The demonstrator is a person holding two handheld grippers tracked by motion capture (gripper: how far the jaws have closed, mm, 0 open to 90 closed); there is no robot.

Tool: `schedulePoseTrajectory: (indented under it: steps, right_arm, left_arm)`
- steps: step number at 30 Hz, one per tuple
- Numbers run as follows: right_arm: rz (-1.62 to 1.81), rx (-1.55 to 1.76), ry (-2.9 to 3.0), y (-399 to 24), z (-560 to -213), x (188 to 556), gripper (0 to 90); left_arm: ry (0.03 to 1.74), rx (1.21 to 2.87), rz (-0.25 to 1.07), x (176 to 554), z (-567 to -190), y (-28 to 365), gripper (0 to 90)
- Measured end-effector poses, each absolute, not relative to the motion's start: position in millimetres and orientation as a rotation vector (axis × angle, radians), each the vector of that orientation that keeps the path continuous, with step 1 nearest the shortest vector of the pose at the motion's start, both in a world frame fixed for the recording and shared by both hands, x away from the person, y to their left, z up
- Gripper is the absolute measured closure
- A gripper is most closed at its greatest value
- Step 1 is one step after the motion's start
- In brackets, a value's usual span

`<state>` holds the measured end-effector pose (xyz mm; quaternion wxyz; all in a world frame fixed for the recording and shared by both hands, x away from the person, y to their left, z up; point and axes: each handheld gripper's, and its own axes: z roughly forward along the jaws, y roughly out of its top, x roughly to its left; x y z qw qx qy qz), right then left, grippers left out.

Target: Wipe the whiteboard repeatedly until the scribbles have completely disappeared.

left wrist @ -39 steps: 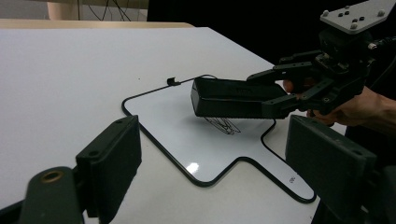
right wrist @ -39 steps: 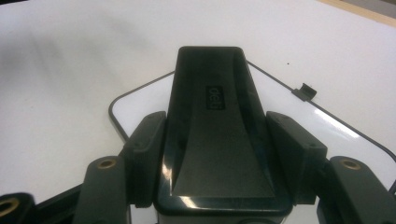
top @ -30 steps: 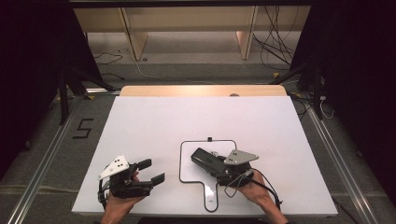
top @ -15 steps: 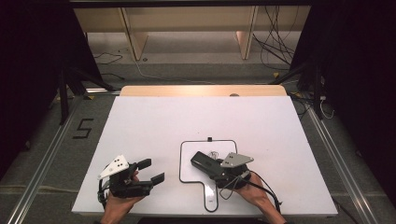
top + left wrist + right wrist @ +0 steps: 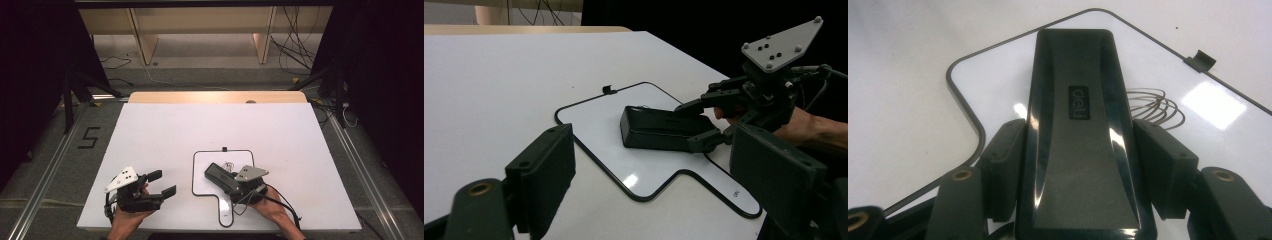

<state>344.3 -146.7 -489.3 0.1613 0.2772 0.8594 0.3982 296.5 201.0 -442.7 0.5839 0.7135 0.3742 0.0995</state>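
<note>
A black eraser block (image 5: 218, 175) marked "deli" (image 5: 1078, 140) lies on a small white handled board with a black rim (image 5: 205, 187). My right gripper (image 5: 225, 179) is shut on the eraser, one pad against each long side (image 5: 1080, 175). Thin grey pen loops (image 5: 1155, 107) show on the board just beside the eraser's far right side. My left gripper (image 5: 162, 183) rests at the table's front left, open, with nothing between its jaws. In the left gripper view the eraser (image 5: 654, 128) and the right gripper (image 5: 696, 125) sit on the board (image 5: 594, 112).
The white table (image 5: 200, 130) stretches wide around the board. A small black clip (image 5: 1199, 60) sits on the board's far rim. A wooden strip (image 5: 215, 96) lines the table's far edge; cables and dark floor lie beyond it.
My right gripper has slid a little left and toward the person with the eraser over the board. The left gripper has stayed put.
</note>
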Motion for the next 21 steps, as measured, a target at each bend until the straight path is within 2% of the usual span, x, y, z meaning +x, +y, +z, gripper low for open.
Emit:
schedulePoseTrajectory:
  steps: [12,21]
  right_arm:
    - [1.118,0.838,2.431,-152,-489,352,41.4]
    - [1.143,0.792,2.457,-140,-490,346,41.3]
  left_arm:
    - [0.871,1.667,0.233,296,-443,201,17.8]
    - [0.872,1.667,0.232,297,-443,201,17.8]
